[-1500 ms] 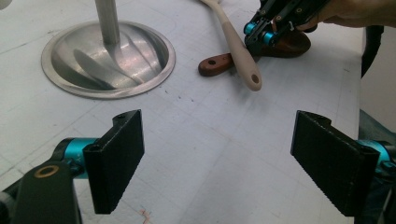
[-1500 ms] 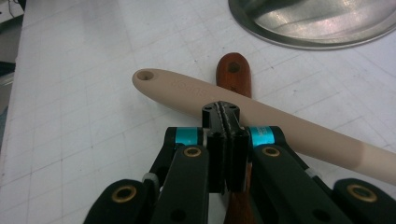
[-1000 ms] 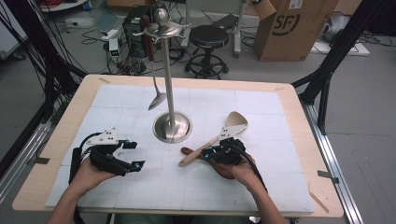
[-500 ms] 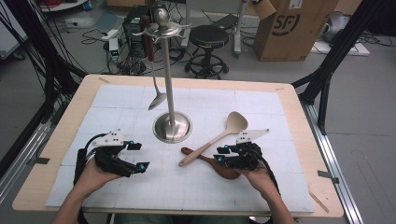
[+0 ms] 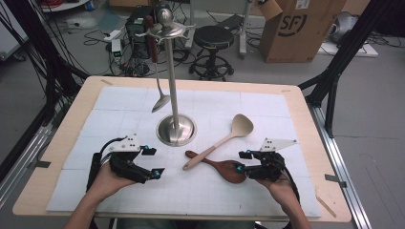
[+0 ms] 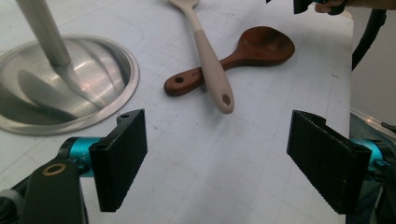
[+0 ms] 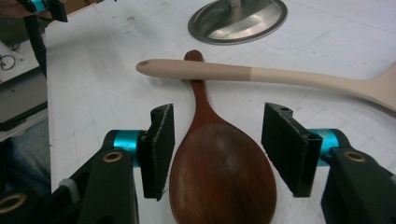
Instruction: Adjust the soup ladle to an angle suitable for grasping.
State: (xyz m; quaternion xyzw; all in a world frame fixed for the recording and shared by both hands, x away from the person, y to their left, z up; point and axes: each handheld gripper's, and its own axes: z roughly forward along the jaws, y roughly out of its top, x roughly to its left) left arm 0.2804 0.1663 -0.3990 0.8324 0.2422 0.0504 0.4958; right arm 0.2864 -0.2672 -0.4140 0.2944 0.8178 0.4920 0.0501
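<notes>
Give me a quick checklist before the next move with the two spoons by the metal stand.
1. Right gripper has let go: ok, its jaws have just been opening, with gaps beside the dark wooden spoon bowl.
2. Left gripper free: ok, open, nothing between the jaws.
3. Spoons separate: not ok, the pale spoon handle lies across the dark one's handle.
4. Dark spoon resting on the table: ok.
5. Stand upright: ok, one metal spoon hangs from it.
6. Free hook on the stand: cannot tell.

A dark brown wooden spoon (image 5: 224, 169) lies flat on the white table mat, bowl toward the person, with a pale beige spoon (image 5: 223, 140) resting diagonally across its handle.
</notes>
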